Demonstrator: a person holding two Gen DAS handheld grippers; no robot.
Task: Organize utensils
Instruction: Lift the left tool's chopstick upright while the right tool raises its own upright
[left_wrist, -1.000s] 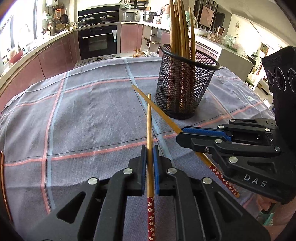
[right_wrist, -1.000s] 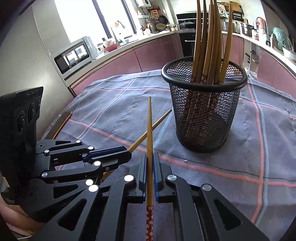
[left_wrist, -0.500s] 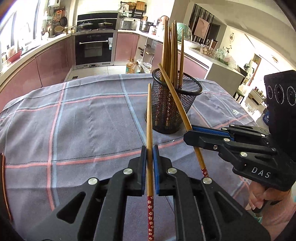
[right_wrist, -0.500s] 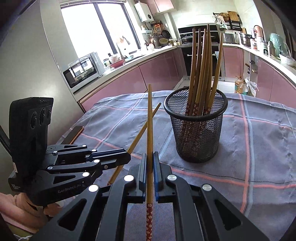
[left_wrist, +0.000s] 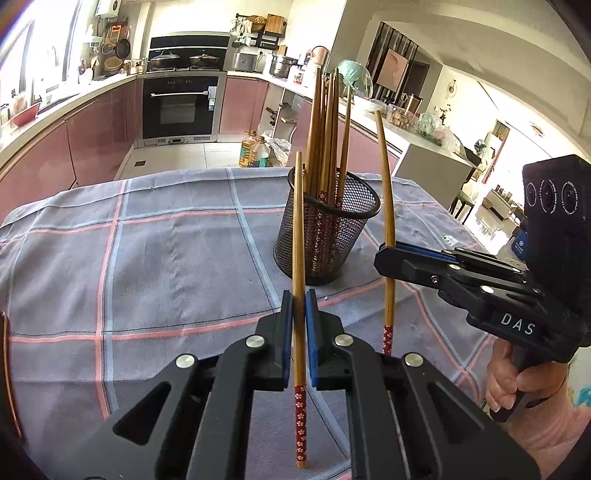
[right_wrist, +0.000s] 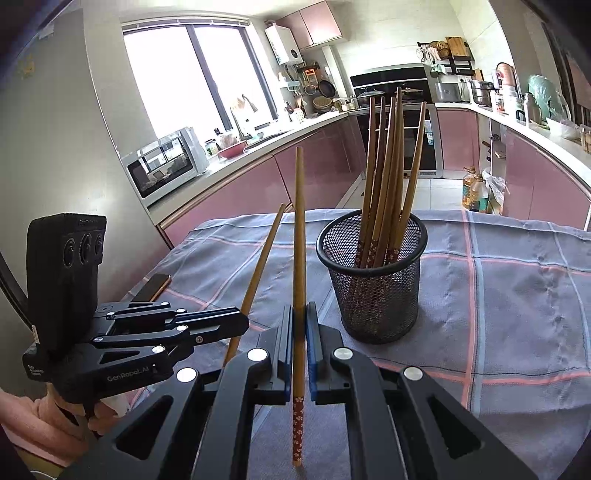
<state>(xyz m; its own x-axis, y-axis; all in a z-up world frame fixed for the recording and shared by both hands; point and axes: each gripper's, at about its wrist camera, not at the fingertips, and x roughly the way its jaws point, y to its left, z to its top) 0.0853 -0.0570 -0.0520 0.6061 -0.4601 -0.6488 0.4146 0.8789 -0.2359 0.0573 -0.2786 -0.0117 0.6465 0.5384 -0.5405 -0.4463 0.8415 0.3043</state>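
A black mesh cup (left_wrist: 328, 236) stands on the checked tablecloth and holds several wooden chopsticks with red flowered ends; it also shows in the right wrist view (right_wrist: 373, 280). My left gripper (left_wrist: 299, 302) is shut on a chopstick (left_wrist: 298, 229), held above the cloth in front of the cup. It also shows in the right wrist view (right_wrist: 242, 325) with its chopstick (right_wrist: 258, 273). My right gripper (right_wrist: 300, 317) is shut on a second chopstick (right_wrist: 299, 240), tip pointing up. In the left wrist view the right gripper (left_wrist: 384, 254) holds that chopstick (left_wrist: 386, 192) nearly upright, just right of the cup.
The grey cloth with pink and blue lines (left_wrist: 147, 258) covers the table. A dark flat phone-like object (right_wrist: 153, 286) lies near the table's left edge. Kitchen counters, an oven (left_wrist: 181, 107) and oil bottles (left_wrist: 255, 151) lie beyond the table.
Both grippers have lifted up and away from the cloth with their chopsticks. The right gripper's chopstick has swung from a low slant to nearly upright beside the cup.
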